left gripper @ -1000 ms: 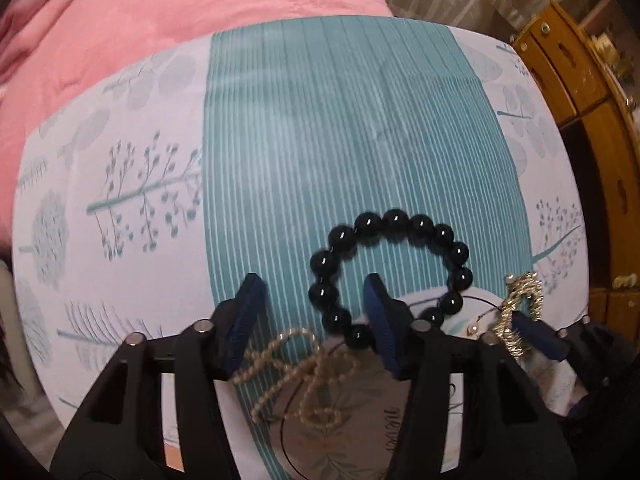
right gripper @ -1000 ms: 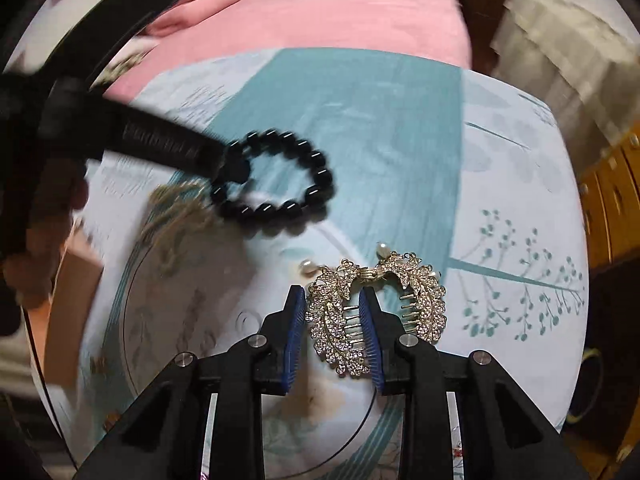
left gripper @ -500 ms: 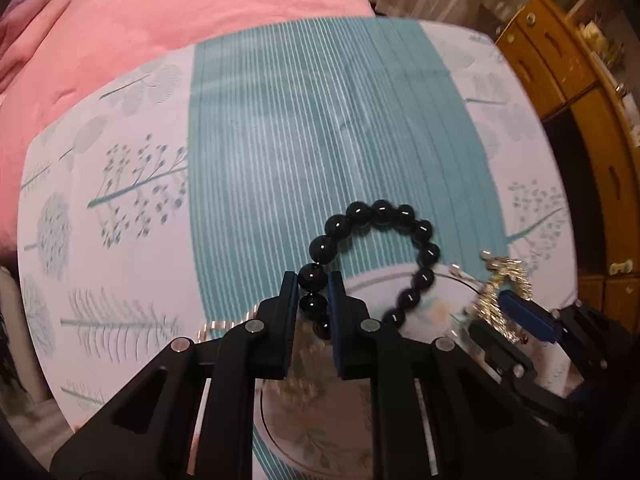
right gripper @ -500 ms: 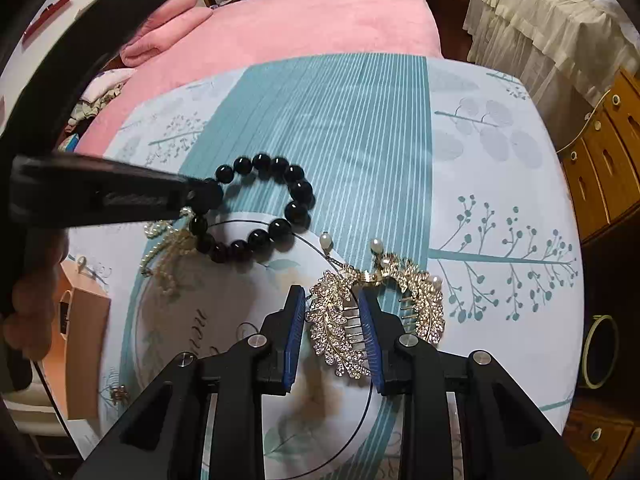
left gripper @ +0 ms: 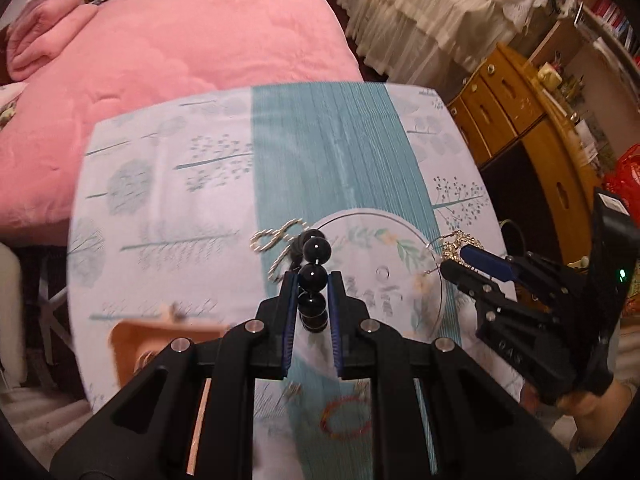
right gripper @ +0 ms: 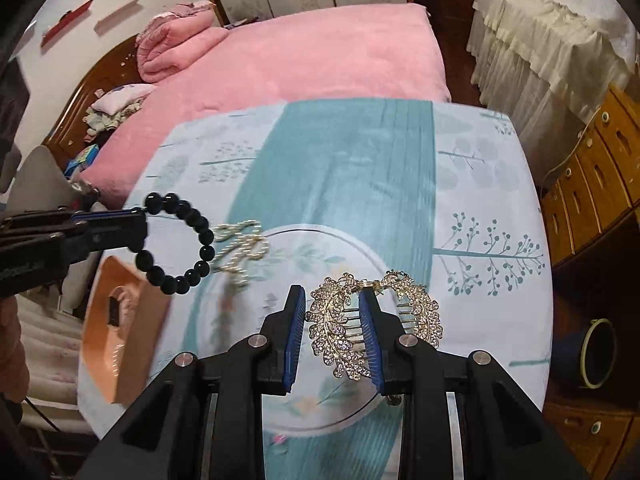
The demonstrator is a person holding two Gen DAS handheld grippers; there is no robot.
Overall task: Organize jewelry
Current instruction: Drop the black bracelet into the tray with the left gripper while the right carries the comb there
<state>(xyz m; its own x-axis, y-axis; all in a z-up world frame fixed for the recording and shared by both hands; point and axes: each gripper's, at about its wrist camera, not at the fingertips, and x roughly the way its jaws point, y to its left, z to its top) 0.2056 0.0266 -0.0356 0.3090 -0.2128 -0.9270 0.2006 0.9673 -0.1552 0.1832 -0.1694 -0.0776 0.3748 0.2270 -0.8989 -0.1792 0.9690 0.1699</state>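
My left gripper (left gripper: 312,280) is shut on a black bead bracelet (left gripper: 314,276) and holds it in the air above the table; in the right wrist view the bracelet (right gripper: 176,244) hangs as a ring from that gripper (right gripper: 138,226). My right gripper (right gripper: 332,308) is shut on a gold rhinestone leaf hair comb (right gripper: 340,328), lifted over the plate; it shows in the left wrist view (left gripper: 460,258) too. A gold chain ornament (left gripper: 276,240) lies at the left rim of the clear glass plate (left gripper: 400,224).
An open peach jewelry box (right gripper: 120,320) stands at the table's left edge. A red bead bracelet (left gripper: 346,418) lies near the front edge. A pink bed (left gripper: 180,60) is beyond the table, wooden drawers (left gripper: 520,128) to the right.
Both grippers have risen from the table: the left with the black bracelet, lifted off the plate's edge, the right with the hair comb. The gold chain stays on the table.
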